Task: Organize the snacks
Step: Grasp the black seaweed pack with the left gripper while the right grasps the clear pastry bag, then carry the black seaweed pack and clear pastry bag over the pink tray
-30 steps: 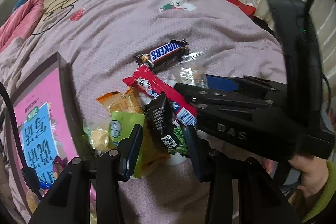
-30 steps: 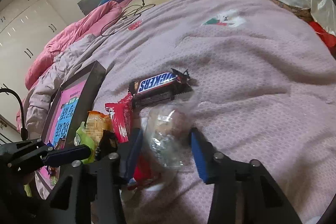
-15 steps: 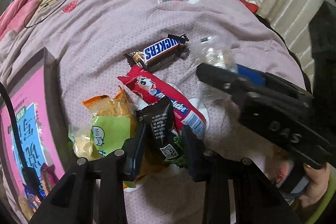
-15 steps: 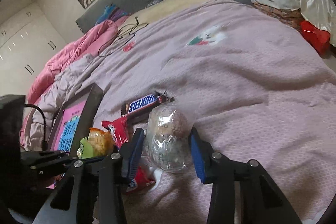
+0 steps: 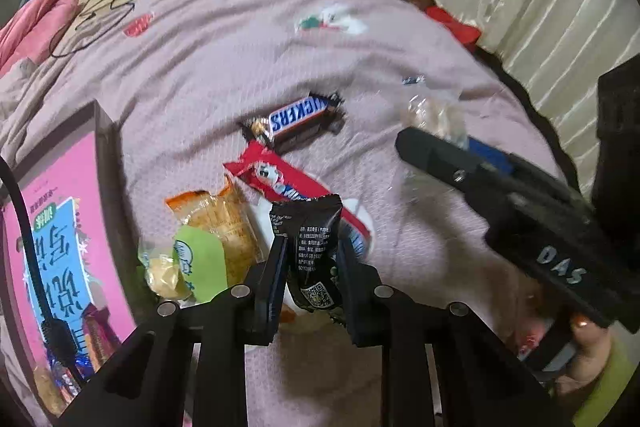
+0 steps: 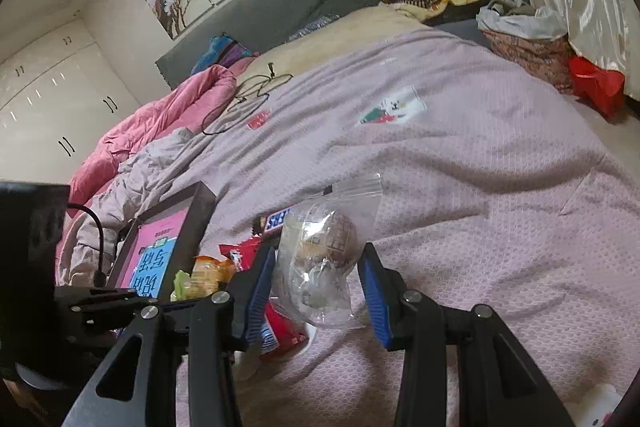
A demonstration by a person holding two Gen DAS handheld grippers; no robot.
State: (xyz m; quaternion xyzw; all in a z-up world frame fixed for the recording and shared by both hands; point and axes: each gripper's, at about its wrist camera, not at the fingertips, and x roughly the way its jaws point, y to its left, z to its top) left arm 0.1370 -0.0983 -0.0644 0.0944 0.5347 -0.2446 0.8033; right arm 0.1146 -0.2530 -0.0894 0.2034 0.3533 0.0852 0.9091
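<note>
Black sachet (image 5: 316, 247) pinched in left claw (image 5: 310, 267), clear bag (image 6: 324, 259) in right claw (image 6: 320, 283), Snickers bar (image 5: 298, 119) beyond.

Six snack packs (image 5: 310, 253), one box (image 5: 108, 163), two grippers (image 5: 310, 259)

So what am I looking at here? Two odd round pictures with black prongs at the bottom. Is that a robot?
No robot: a person holds a two-finger gripper in each hand, and a wide-angle camera on each looks out along its fingers. That gives the round pictures.

One picture is from the left gripper, which is shut on a black snack packet. The other is from the right gripper, whose fingers sit either side of a clear bag with round brown snacks in it.

Everything lies on a bed with a pink blanket. Loose on it are a Snickers bar, a red wrapper, an orange packet and a green packet. The box with the pink lining is at the left.
</note>
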